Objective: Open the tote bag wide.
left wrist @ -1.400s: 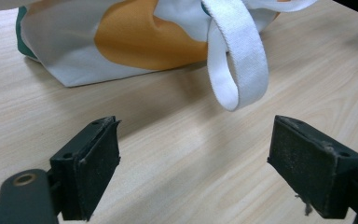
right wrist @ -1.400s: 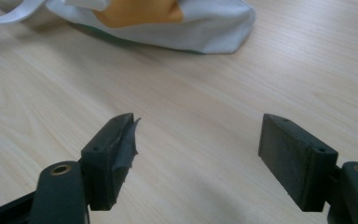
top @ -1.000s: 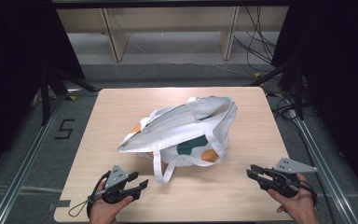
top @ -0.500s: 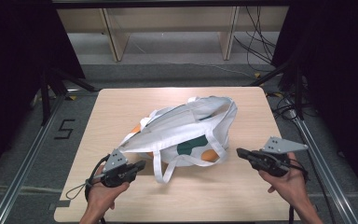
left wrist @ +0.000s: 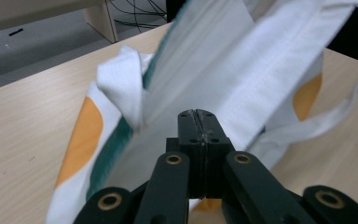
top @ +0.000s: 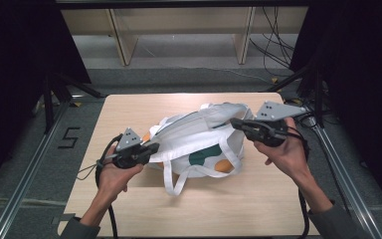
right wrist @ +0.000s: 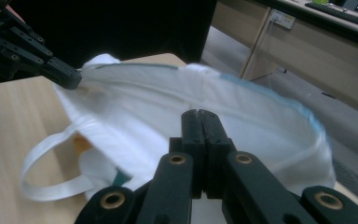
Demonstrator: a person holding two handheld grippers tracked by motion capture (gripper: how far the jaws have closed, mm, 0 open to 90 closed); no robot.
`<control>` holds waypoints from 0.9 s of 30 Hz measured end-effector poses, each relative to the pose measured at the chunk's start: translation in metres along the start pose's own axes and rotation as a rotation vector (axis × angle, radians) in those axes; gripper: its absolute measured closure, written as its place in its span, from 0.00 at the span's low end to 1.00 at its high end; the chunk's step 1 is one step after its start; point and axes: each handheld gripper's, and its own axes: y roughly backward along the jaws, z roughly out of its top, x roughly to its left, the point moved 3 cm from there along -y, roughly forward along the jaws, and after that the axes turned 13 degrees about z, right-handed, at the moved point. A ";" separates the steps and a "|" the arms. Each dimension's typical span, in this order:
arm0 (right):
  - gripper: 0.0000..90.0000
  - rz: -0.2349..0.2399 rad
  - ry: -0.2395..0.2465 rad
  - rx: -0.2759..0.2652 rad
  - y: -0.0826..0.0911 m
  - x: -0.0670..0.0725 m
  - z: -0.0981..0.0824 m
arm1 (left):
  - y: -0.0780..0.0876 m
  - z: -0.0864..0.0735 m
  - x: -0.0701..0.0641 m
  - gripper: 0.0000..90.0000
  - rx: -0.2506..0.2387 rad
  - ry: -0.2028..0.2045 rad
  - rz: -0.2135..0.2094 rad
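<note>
- A white tote bag [top: 199,144] with orange and green patches, lying mid-table a second ago, is now raised by its rim above the wooden table [top: 129,107].
- Both grippers, then apart from it, have been brought in and lifted.
- The left gripper [top: 151,148] and right gripper [top: 235,122] are each clamped tight on the fabric edge; the mouth is judged about to be spread.

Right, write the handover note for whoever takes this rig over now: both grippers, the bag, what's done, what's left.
Left gripper: jaws shut on the white tote bag, pinching cloth at its left end.
Right gripper: jaws shut on the bag's rim at the right end.
Bag: white with orange and green patches, mid-table, its upper edge stretched between the two grippers; the rest lies on the wood, one handle loop trailing toward the near edge.
Done: both ends gripped, top edge raised.
Left: probably to lift or spread the bag open; its contents cannot be made out.
</note>
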 end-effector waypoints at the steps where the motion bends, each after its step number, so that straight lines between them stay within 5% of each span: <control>1: 1.00 0.000 0.000 0.000 0.000 0.000 0.000 | 0.000 0.000 0.000 0.99 0.000 0.000 0.000; 4: 1.00 -0.076 0.047 0.092 -0.021 -0.023 0.010 | -0.016 0.007 -0.001 0.99 0.017 -0.005 0.000; 7: 1.00 -0.086 0.005 0.146 -0.033 -0.034 0.003 | -0.029 0.005 0.007 0.99 0.042 -0.023 0.026; 8: 1.00 -0.102 -0.004 0.220 -0.043 -0.047 -0.009 | -0.039 0.000 0.017 0.99 0.055 -0.004 0.051; 9: 1.00 -0.102 -0.004 0.220 -0.043 -0.047 -0.009 | -0.039 0.000 0.017 0.99 0.055 -0.004 0.051; 10: 1.00 -0.129 -0.029 0.293 -0.051 -0.057 -0.022 | -0.050 -0.007 0.025 0.99 0.068 0.021 0.097; 13: 1.00 -0.149 -0.058 0.357 -0.064 -0.070 -0.043 | -0.064 -0.016 0.035 0.99 0.097 0.030 0.102; 14: 1.00 -0.143 -0.116 0.428 -0.079 -0.084 -0.073 | -0.078 -0.026 0.041 0.99 0.119 0.110 0.077; 15: 1.00 -0.123 -0.155 0.454 -0.084 -0.087 -0.083 | -0.083 -0.030 0.042 0.99 0.129 0.133 0.067; 19: 1.00 -0.078 -0.299 0.420 -0.102 -0.093 -0.118 | -0.097 -0.042 0.046 0.99 0.142 0.170 0.042; 22: 1.00 -0.081 -0.273 0.478 -0.104 -0.094 -0.124 | -0.098 -0.041 0.047 0.99 0.147 0.154 0.045; 27: 1.00 -0.102 -0.235 0.489 -0.104 -0.093 -0.119 | -0.097 -0.038 0.048 0.99 0.165 0.154 0.050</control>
